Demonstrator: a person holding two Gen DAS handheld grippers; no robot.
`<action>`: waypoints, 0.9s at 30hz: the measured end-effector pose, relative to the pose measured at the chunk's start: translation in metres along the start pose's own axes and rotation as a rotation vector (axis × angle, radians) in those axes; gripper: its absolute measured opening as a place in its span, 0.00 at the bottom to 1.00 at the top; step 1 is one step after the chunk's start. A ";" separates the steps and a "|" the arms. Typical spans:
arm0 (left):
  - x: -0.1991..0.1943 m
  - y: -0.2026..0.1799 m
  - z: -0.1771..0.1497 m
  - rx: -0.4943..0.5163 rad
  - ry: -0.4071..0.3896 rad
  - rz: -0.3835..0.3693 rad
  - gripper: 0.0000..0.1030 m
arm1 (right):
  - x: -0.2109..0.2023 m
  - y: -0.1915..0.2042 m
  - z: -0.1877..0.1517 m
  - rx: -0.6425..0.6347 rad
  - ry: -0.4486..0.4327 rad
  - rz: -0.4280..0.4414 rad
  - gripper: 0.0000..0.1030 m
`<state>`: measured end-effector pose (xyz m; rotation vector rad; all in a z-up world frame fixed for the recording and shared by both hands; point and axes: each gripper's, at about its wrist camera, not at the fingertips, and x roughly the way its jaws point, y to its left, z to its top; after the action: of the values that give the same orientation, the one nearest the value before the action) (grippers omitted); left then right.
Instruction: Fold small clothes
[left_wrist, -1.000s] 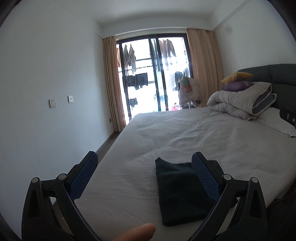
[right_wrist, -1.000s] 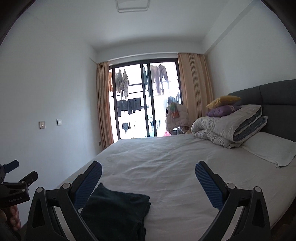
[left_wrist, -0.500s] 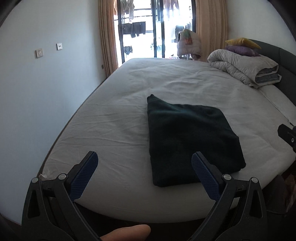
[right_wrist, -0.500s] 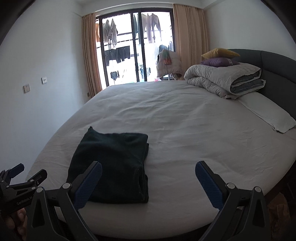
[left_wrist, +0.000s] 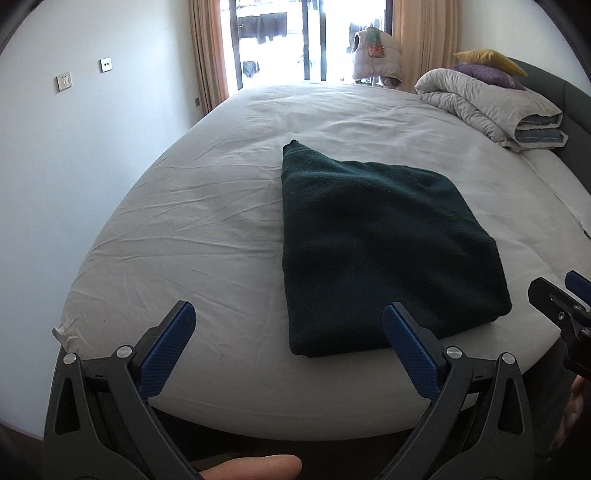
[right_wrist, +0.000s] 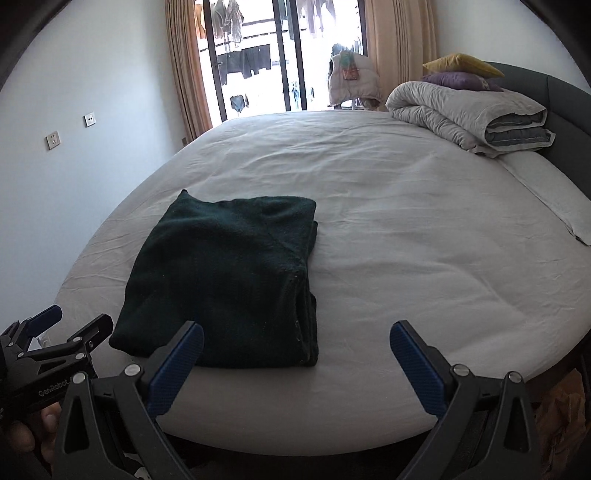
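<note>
Dark green garment (left_wrist: 373, 254) right in front of me, lying near the foot edge of the bed (left_wrist: 207, 206), already a thick, squarish bundle. It looks like fleece or terry, nubbly and matte, with stacked layers showing along its right side in the right wrist view (right_wrist: 308, 295). One far corner pokes out in a little point; the rest sits flat and fairly square.

My left gripper (left_wrist: 288, 336) is spread wide and empty, hovering at the foot of the bed, its right pad just in front of the bundle's near edge. My right gripper (right_wrist: 295, 350) is wide and empty too, its left pad over the near right corner of the cloth.

My read: the folding here is either finished or one fold short. If another fold is wanted, I'd need both sets of fingers under the near edge, pinching all the layers together, since that bulky pile could slip apart or spring open.

Around it, the sheet is pale grey, lightly creased and soft. Well away at the head end sits a rolled grey duvet (right_wrist: 469, 110) with a purple cushion (right_wrist: 458, 79) and a yellow cushion (right_wrist: 461, 62) on top.
</note>
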<state>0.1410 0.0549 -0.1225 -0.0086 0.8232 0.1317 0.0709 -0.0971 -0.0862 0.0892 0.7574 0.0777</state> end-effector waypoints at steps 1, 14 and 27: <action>0.004 0.001 0.000 -0.003 0.006 0.000 1.00 | 0.002 0.002 0.000 -0.005 0.008 0.001 1.00; 0.020 -0.001 -0.004 -0.011 0.047 0.005 1.00 | 0.019 0.007 -0.004 -0.022 0.091 -0.008 1.00; 0.021 -0.004 -0.005 -0.023 0.051 0.000 1.00 | 0.020 0.005 -0.003 -0.022 0.109 -0.009 1.00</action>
<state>0.1523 0.0531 -0.1417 -0.0339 0.8728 0.1414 0.0831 -0.0895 -0.1020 0.0610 0.8652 0.0832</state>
